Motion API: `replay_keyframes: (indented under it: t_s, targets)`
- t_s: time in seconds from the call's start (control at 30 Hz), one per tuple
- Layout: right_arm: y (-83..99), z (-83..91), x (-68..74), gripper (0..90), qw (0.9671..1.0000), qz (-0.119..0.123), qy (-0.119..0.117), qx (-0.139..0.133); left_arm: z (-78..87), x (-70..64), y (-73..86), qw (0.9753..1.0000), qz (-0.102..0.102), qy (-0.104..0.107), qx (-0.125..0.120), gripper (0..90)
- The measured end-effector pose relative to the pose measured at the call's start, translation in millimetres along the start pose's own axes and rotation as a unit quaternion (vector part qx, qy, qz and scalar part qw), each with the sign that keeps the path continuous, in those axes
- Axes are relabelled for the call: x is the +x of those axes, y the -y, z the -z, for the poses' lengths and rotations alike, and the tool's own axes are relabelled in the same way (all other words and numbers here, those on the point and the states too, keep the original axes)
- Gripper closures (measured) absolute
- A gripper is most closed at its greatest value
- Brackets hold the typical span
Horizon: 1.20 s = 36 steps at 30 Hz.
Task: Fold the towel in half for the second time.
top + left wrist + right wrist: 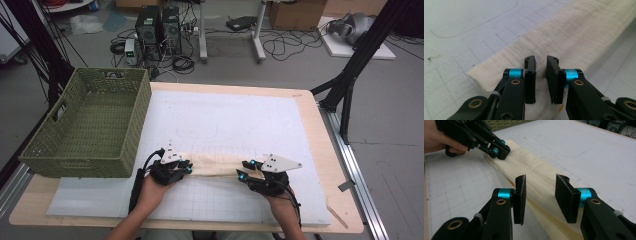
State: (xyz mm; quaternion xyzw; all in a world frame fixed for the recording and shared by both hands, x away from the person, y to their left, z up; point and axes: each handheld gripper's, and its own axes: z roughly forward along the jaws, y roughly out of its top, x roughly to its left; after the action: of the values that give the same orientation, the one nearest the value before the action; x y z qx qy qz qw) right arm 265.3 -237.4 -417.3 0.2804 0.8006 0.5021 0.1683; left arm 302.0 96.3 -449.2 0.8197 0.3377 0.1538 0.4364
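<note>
We have the cloth [220, 164] folded into a long strip, lying just right of the basket [85, 125] along its near end. Our left gripper [541, 65] sits over the cloth end nearer the basket, jaws a narrow gap apart and gripping nothing; the right gripper [541, 185] hangs over the far end, jaws wide, also empty. To do this well, we should lower both until each pair of jaws straddles every layer (not just the top one), then close together and lift evenly.

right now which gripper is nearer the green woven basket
Left. The left gripper sits at the cream folded cloth's end beside the green woven basket; the right gripper is at the far end.
</note>
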Motion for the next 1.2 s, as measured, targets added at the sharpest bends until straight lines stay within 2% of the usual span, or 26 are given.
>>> replay_keyframes:
  t_s: [0.07, 0.17, 0.3, 0.43, 0.67, 0.7, 0.73, 0.83, 0.9, 1.0, 1.13, 1.2]
  targets:
    - [-0.5, 2.4, 0.1, 61.0, 1.0, -0.002, -0.008, -0.005, -0.1, 0.0, 0.0, 1.0, 0.0, 0.0, 0.0, 77.8]
    - [-0.6, 7.9, -2.6, 61.3, 0.9993, -0.015, -0.023, -0.027, -0.5, -0.1, 0.0, 1.0, 0.0, -0.001, 0.002, 79.0]
    - [-1.2, 13.9, -7.0, 61.3, 0.9986, -0.028, -0.019, -0.041, -1.0, -0.6, -0.2, 1.0, -0.001, -0.002, 0.003, 79.9]
    - [1.1, 16.1, -12.6, 59.9, 0.995, -0.065, -0.038, -0.066, -1.2, -0.6, -0.3, 1.0, -0.003, -0.003, 0.005, 80.9]
    - [3.2, 21.7, -18.2, 59.9, 0.9938, -0.082, -0.034, -0.066, -1.4, -0.6, -0.3, 1.0, -0.003, -0.003, 0.006, 81.6]
    - [3.9, 22.2, -19.2, 58.7, 0.9942, -0.085, -0.028, -0.061, -1.4, -0.8, -0.2, 0.9999, -0.005, -0.009, 0.008, 81.9]
    - [5.1, 23.9, -19.8, 56.4, 0.9948, -0.085, -0.002, -0.056, -1.1, 0.0, -0.1, 0.9999, -0.004, -0.008, 0.009, 82.9]
    - [11.6, 38.5, -32.4, 58.0, 0.9902, -0.114, 0.041, -0.069, -1.0, -0.1, -0.1, 0.9999, -0.004, -0.008, 0.009, 82.8]
    - [15.8, 46.6, -37.8, 60.4, 0.9885, -0.12, 0.07, -0.06, -0.9, 0.2, -0.1, 0.9999, -0.003, -0.007, 0.009, 82.7]
    - [21.0, 50.6, -41.0, 64.9, 0.9874, -0.114, 0.102, -0.039, -0.9, 0.5, -0.1, 1.0, -0.001, -0.006, 0.007, 82.2]
    - [21.4, 42.7, -42.0, 65.9, 0.9869, -0.115, 0.111, -0.021, -0.7, 1.0, 0.1, 1.0, 0.003, -0.003, 0.006, 81.2]
    - [19.8, 35.9, -42.5, 65.7, 0.9877, -0.11, 0.11, -0.012, -0.2, 1.5, 0.2, 1.0, 0.002, -0.001, 0.007, 80.5]
